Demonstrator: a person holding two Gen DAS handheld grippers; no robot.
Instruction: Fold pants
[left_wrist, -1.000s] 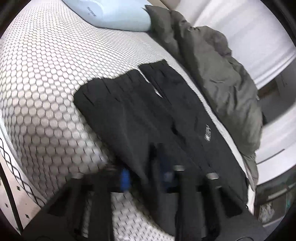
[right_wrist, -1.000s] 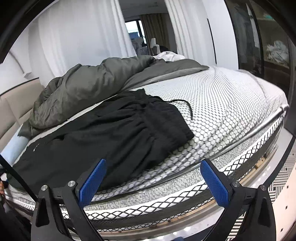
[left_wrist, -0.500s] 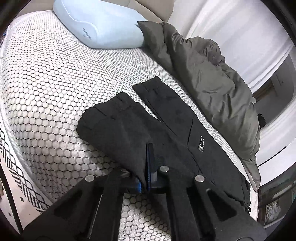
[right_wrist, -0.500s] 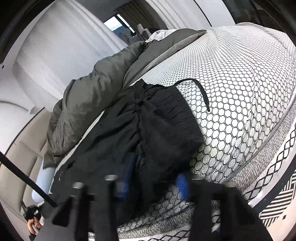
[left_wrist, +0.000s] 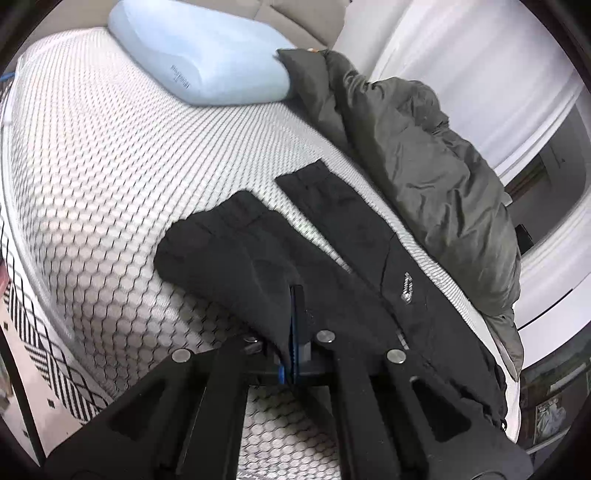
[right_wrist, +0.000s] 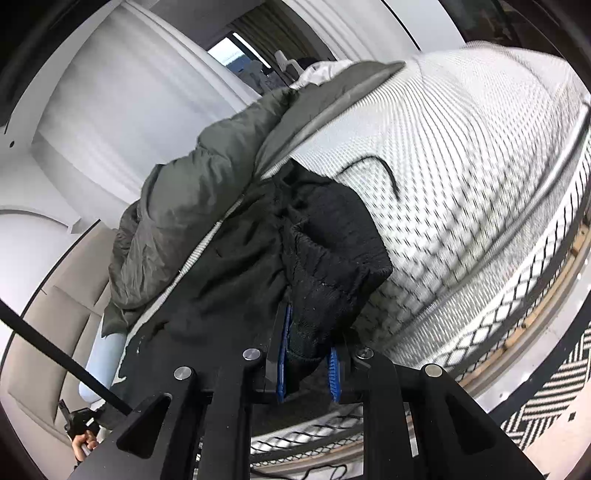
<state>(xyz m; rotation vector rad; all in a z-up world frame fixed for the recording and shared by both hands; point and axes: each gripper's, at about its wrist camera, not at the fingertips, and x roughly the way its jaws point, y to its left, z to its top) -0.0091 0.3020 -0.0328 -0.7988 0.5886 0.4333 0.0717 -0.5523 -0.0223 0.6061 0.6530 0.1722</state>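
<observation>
Black pants lie lengthwise on the white honeycomb mattress, both leg cuffs pointing toward the pillow. My left gripper is shut on the near leg's edge, and the fabric rises to the pinched pads. In the right wrist view the pants bunch up at the ribbed waistband. My right gripper has that waistband between its blue pads; its jaws are still closing and press on the thick fabric. A black drawstring trails over the mattress beyond.
A pale blue pillow lies at the head of the bed. A crumpled grey duvet runs along the pants' far side. The bed's netted edge and a patterned rug lie below. A hand shows at the lower left.
My left gripper closed on the near leg and lifted it slightly. My right gripper went from wide open to clamped on the waistband, and its view rolled and moved in close.
</observation>
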